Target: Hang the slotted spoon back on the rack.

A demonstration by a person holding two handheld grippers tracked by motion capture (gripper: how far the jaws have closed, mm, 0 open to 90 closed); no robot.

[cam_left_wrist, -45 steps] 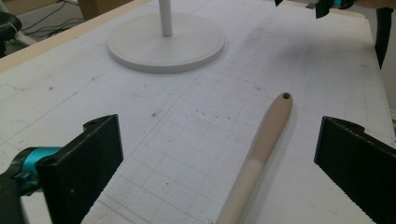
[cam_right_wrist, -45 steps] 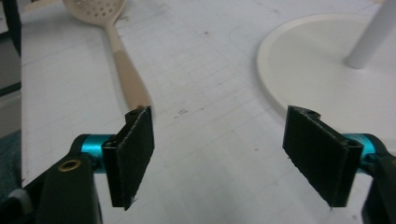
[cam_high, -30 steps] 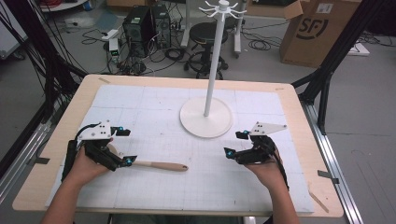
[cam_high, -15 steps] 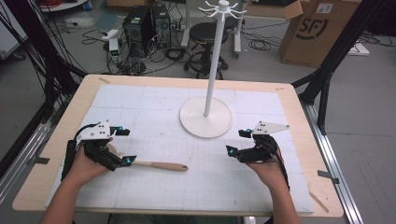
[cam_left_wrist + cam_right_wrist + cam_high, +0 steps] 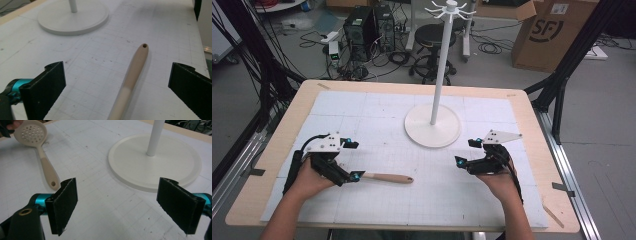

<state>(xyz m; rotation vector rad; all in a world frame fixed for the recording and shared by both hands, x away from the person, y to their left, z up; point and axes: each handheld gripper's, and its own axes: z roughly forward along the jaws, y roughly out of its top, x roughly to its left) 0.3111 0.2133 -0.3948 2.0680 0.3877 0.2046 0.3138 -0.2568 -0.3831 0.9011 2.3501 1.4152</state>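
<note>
Cables, computer towers, a black stool (image 5: pixel 434 37) and a cardboard box (image 5: pixel 557 32) crowd the floor beyond a wooden table (image 5: pixel 272 150) covered with a white gridded mat (image 5: pixel 387 115). On the mat, right of centre and toward the far side, stands a white rack (image 5: pixel 443 60): a round base, a thin upright pole and a crown of hooks at the top. At the near left, the left gripper (image 5: pixel 348 160) is held low over the mat in a person's hand, its jaws spread wide. Between them lies a beige slotted spoon (image 5: pixel 387 177), flat on the mat; its handle points right, toward the table's middle, and ends in a small hanging hole. In the left gripper view the handle (image 5: pixel 130 80) runs up between the two black jaws, with clear mat on either side of it, so neither jaw touches it. At the near right, the right gripper (image 5: pixel 468 152) is also held low, just beside the near right edge of the rack's base; its jaws gape wide and hold nothing. The right gripper view shows the spoon's perforated bowl (image 5: pixel 30 132) at far left, next to the other hand, and the rack's base (image 5: pixel 175 160) close ahead. The two grippers are well apart.
</note>
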